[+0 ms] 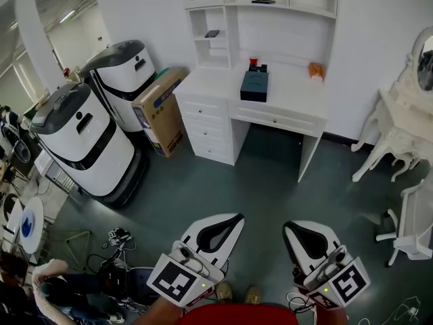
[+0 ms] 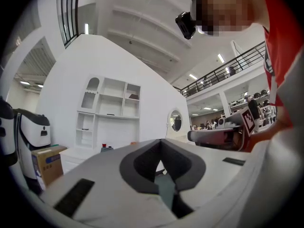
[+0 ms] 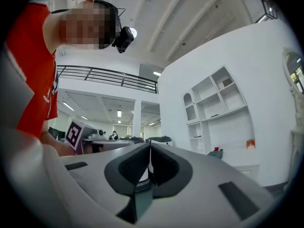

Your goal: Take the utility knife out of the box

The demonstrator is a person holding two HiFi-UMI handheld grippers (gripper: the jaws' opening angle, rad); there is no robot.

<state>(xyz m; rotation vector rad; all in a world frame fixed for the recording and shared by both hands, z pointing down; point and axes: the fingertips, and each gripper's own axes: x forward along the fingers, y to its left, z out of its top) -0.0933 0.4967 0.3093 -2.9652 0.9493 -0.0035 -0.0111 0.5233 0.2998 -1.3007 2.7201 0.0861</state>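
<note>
Box: a dark box (image 1: 254, 85) sits on the white desk (image 1: 298, 107). Its inside is not shown, so the utility knife cannot be made out.
Carton: a cardboard carton (image 1: 161, 110) leans beside the desk drawers, contents hidden.
Gripper views only: the person's red shirt (image 3: 33, 65) and the ceiling.
Left gripper (image 1: 233, 221): jaws together, empty.
Right gripper (image 1: 289, 230): jaws together, empty.
Separation: both grippers are well apart from the box, across grey floor.

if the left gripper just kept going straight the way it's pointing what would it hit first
Nothing close. The left gripper, jaws shut and empty, points at the bare white wall between the white shelved desk and the round mirror. That wall probably comes first, though depth is unclear.
</note>
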